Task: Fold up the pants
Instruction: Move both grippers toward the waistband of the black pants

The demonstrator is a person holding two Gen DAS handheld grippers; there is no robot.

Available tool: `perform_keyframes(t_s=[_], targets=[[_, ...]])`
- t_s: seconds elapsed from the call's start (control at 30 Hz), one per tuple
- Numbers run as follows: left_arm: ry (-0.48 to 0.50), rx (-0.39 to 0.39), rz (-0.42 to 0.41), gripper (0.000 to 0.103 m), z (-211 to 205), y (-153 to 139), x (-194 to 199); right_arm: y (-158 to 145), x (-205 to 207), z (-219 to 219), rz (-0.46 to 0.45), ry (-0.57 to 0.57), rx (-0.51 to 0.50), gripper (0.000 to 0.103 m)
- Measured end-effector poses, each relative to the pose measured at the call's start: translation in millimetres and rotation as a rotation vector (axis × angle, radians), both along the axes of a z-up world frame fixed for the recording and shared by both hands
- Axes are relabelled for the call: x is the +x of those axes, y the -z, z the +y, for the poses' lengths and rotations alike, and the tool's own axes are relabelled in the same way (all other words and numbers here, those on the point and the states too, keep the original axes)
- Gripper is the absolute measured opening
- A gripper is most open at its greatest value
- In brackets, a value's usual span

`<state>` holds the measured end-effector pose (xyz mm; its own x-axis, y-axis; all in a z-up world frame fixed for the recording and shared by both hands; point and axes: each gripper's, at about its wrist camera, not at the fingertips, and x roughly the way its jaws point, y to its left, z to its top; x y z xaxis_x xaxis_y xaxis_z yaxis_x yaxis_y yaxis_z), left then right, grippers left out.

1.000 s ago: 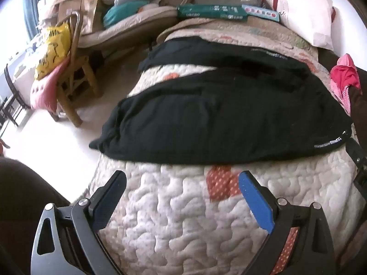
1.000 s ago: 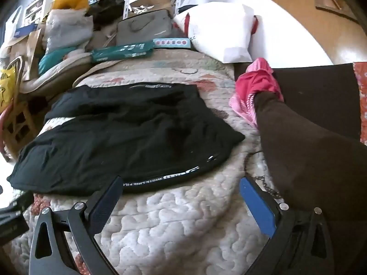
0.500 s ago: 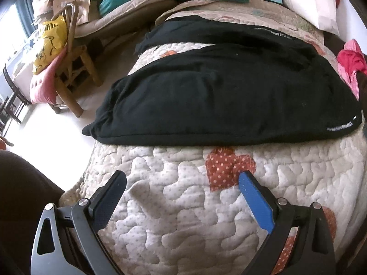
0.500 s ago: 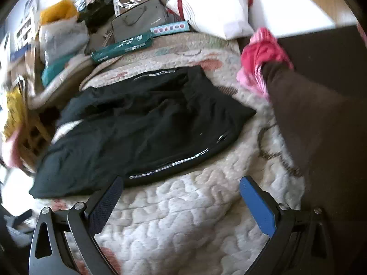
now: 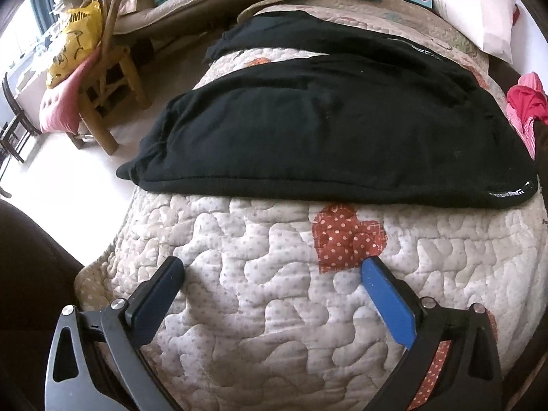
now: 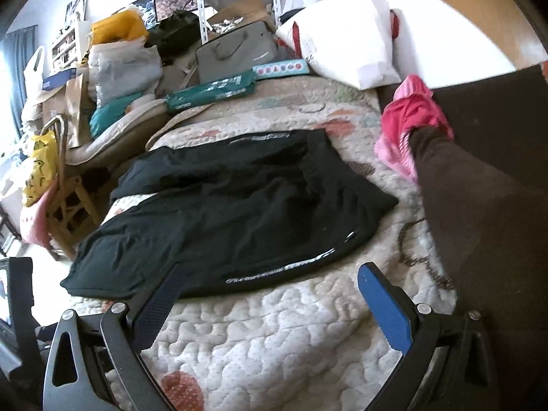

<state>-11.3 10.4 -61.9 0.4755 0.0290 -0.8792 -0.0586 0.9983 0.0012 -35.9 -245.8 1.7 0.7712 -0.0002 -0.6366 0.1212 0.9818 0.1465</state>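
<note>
Black pants point(image 5: 325, 133) lie spread flat across a quilted bedspread point(image 5: 274, 274), legs apart toward the left, waistband with white lettering at the right. They also show in the right wrist view point(image 6: 233, 212). My left gripper point(image 5: 272, 274) is open and empty, hovering over bare quilt just short of the near leg's edge. My right gripper point(image 6: 270, 281) is open and empty, above the quilt near the waistband end; its left finger overlaps the pants' edge in the picture.
A wooden chair point(image 5: 102, 78) with a yellow bag stands left of the bed. Boxes, bags and a white pillow point(image 6: 346, 41) crowd the far end. A pink garment point(image 6: 411, 116) and a dark brown cloth point(image 6: 486, 212) lie on the right. The left gripper shows at the edge point(image 6: 17, 301).
The left gripper has tilted down and drawn back a little, so more quilt shows before the pants. The right gripper has swung and settled facing the waistband end. Both stayed open.
</note>
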Motion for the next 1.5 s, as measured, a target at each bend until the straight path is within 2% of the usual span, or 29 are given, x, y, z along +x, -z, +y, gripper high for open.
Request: perform_keyframes(t_s=[0.07, 0.2, 0.3, 0.43, 0.53, 0.7, 0.93, 1.2, 1.37, 1.5], targets=[[0.002, -0.012, 0.012, 0.103, 1, -2, 0, 4, 3, 3, 0.030, -0.027, 0.022, 0.103], [0.015, -0.026, -0.022, 0.103, 3, -13, 1, 5, 5, 12, 0.042, -0.038, -0.040, 0.103], [0.023, 0.007, -0.096, 0.103, 1, -25, -3, 3, 4, 12, 0.036, -0.020, -0.063, 0.103], [0.053, 0.049, -0.157, 0.103, -5, -36, -8, 5, 8, 10, 0.076, -0.012, -0.070, 0.103], [0.088, 0.073, -0.184, 0.103, -12, -40, -12, 5, 9, 10, 0.099, -0.007, -0.078, 0.103], [0.126, 0.094, -0.205, 0.103, -19, -49, -13, 0, 6, 16, 0.084, -0.023, -0.106, 0.103], [0.152, 0.091, -0.238, 0.103, -21, -76, 2, -30, 20, 13, 0.059, -0.066, -0.124, 0.103], [0.110, 0.042, -0.261, 0.103, -7, -105, 45, -82, 62, 2, -0.017, -0.074, -0.174, 0.103], [0.088, 0.054, -0.286, 0.103, 1, -110, 61, -89, 78, 5, -0.038, -0.077, -0.209, 0.103], [0.065, 0.036, -0.268, 0.103, 8, -106, 70, -81, 83, 10, -0.029, -0.086, -0.226, 0.103]])
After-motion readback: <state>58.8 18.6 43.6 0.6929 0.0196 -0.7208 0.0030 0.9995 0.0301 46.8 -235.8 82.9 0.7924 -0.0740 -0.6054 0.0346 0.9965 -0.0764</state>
